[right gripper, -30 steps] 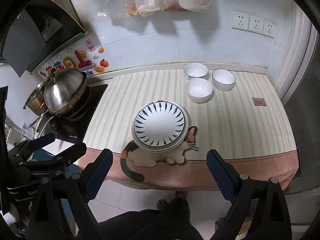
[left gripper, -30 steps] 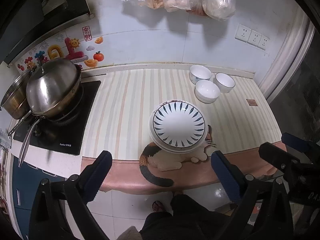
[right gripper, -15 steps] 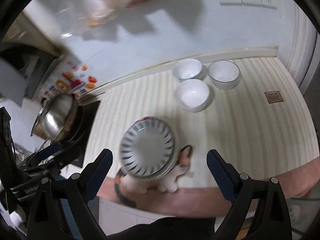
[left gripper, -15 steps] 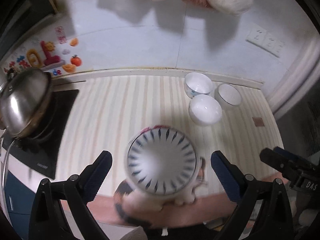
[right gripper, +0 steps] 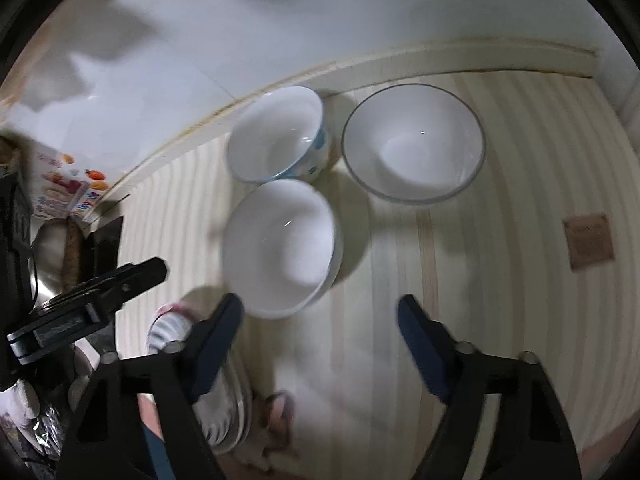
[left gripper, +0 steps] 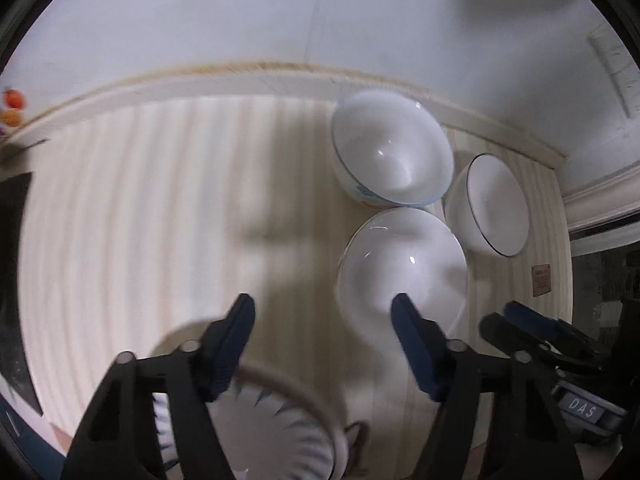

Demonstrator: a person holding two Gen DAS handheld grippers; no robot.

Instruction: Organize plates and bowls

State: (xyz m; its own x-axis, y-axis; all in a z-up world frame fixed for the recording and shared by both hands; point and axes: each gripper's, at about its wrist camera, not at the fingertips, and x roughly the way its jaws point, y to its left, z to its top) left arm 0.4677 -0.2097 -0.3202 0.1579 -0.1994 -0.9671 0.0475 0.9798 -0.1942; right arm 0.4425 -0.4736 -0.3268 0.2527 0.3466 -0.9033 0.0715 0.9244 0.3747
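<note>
Three white bowls stand close together at the back of the striped counter: a blue-patterned bowl [left gripper: 392, 156] [right gripper: 280, 136], a dark-rimmed bowl [left gripper: 492, 208] [right gripper: 414, 142] and a plain bowl [left gripper: 404, 268] [right gripper: 280, 244] nearest me. The stack of blue-dashed plates [left gripper: 280, 432] [right gripper: 224, 400] lies below both grippers. My left gripper [left gripper: 324, 312] hovers over the plain bowl's left rim with its jaws closing, and its pads press on nothing. My right gripper [right gripper: 320, 308] hangs just right of that bowl, jaws closing over bare counter.
The white wall runs right behind the bowls. A black stove [left gripper: 12, 280] and a steel pot [right gripper: 48, 256] sit at the left. A brown square tag [right gripper: 588, 240] lies on the counter at the right. Each gripper sees the other close beside it.
Both grippers have swept forward and down from the counter's front edge to just above the bowls. Their jaws have narrowed. The plates have slid to the bottom of both views.
</note>
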